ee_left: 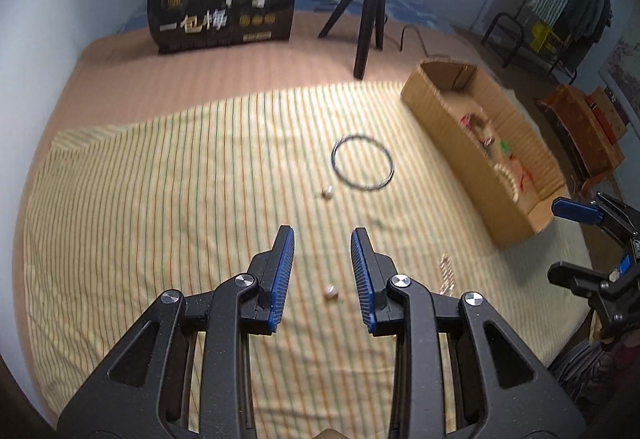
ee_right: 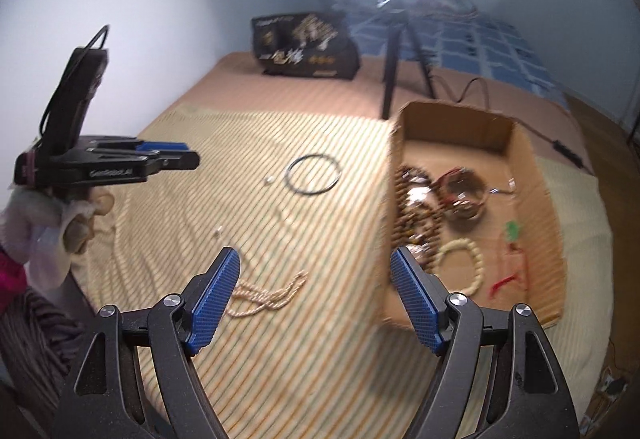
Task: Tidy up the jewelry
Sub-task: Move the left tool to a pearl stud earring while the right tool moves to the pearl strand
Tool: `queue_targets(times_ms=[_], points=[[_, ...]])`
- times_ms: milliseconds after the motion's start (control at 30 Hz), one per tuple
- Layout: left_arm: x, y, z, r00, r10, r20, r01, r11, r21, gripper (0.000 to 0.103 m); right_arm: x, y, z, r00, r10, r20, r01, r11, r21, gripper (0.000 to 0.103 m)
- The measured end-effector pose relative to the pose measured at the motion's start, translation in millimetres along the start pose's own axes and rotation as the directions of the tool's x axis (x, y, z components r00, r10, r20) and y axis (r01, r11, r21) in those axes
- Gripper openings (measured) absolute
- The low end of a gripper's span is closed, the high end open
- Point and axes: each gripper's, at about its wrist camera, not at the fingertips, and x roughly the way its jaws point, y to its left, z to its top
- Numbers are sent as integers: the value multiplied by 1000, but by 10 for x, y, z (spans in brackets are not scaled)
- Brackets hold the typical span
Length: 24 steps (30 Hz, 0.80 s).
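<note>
My left gripper (ee_left: 322, 239) is open and empty above the striped cloth, with a small pearl earring (ee_left: 331, 292) lying between its fingers. A second earring (ee_left: 327, 193) and a dark ring-shaped necklace (ee_left: 362, 162) lie further ahead. My right gripper (ee_right: 315, 265) is wide open and empty, held above a beige chain (ee_right: 266, 295) beside the cardboard box (ee_right: 536, 207). The box holds beaded bracelets, a white bead bracelet (ee_right: 460, 267) and red and green pieces. The dark necklace (ee_right: 314, 174) and both earrings (ee_right: 218, 232) also show in the right wrist view.
A black tripod (ee_left: 368, 19) with a ring light stands at the back. A black printed bag (ee_left: 224, 9) leans against the wall. The striped cloth (ee_left: 160, 199) covers the bed. The right gripper shows at the right edge (ee_left: 592, 239); the left gripper shows at the left (ee_right: 100, 155).
</note>
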Motion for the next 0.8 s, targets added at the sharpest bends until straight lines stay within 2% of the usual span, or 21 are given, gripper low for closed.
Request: queue_targets(times_ms=[300, 467, 800], points=[[203, 56, -260, 996, -41, -79, 40, 999, -9, 29, 320, 245, -267, 993, 50, -111, -54, 998, -31, 78], [344, 28, -362, 990, -69, -121, 67, 998, -21, 29, 503, 371, -391, 985, 45, -168, -55, 997, -55, 78], [574, -117, -393, 983, -80, -163, 84, 996, 16, 29, 787, 531, -547, 972, 54, -228, -75, 993, -87, 78]])
